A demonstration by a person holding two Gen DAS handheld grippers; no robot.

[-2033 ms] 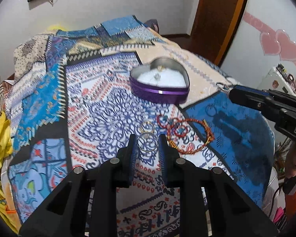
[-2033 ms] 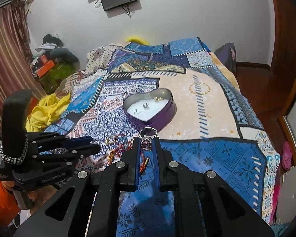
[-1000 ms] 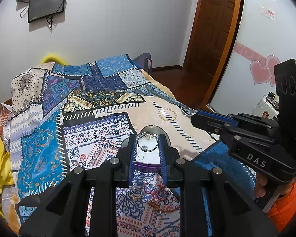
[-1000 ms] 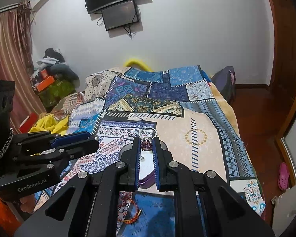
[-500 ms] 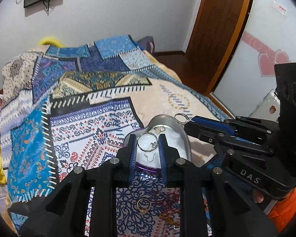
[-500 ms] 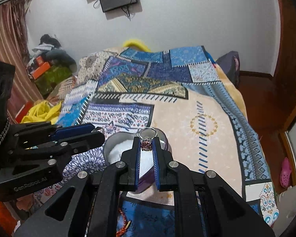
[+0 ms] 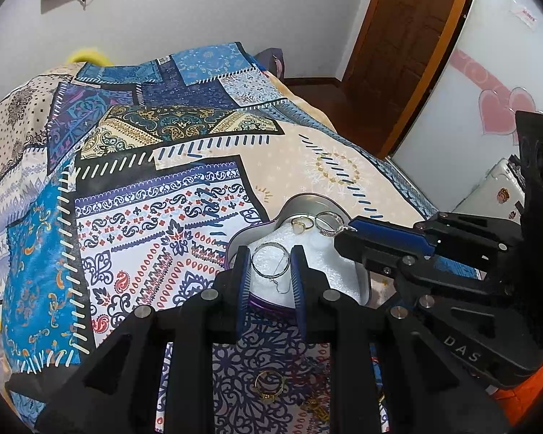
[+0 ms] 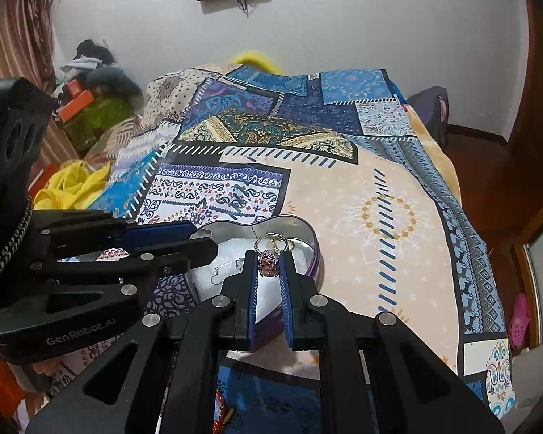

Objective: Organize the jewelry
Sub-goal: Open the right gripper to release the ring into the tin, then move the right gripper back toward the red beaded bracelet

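Two labels legible: "DAS" right gripper (image 7: 338, 233), "GenRobot.AI" left gripper (image 8: 213, 249).

The patchwork-print cloth bedspread (image 7: 155, 195) looks soft and matt. On it, the heart-shaped tin box (image 8: 300, 229) has a smooth, shiny metal wall inside, a glossy purple outside (image 8: 316, 266), and a white lining (image 7: 329, 264) with a grainy, foam-like surface. The thin silver hoop (image 7: 270, 261) and the silver ring with a dark red stone (image 8: 268, 262) are polished metal, the stone glinting. The black left gripper (image 7: 270, 264) and black right gripper (image 8: 268, 266) look like matt plastic with shiny metal screw heads and blue ribbed pads (image 8: 252, 289). The brown door (image 7: 409, 36) is satiny wood.
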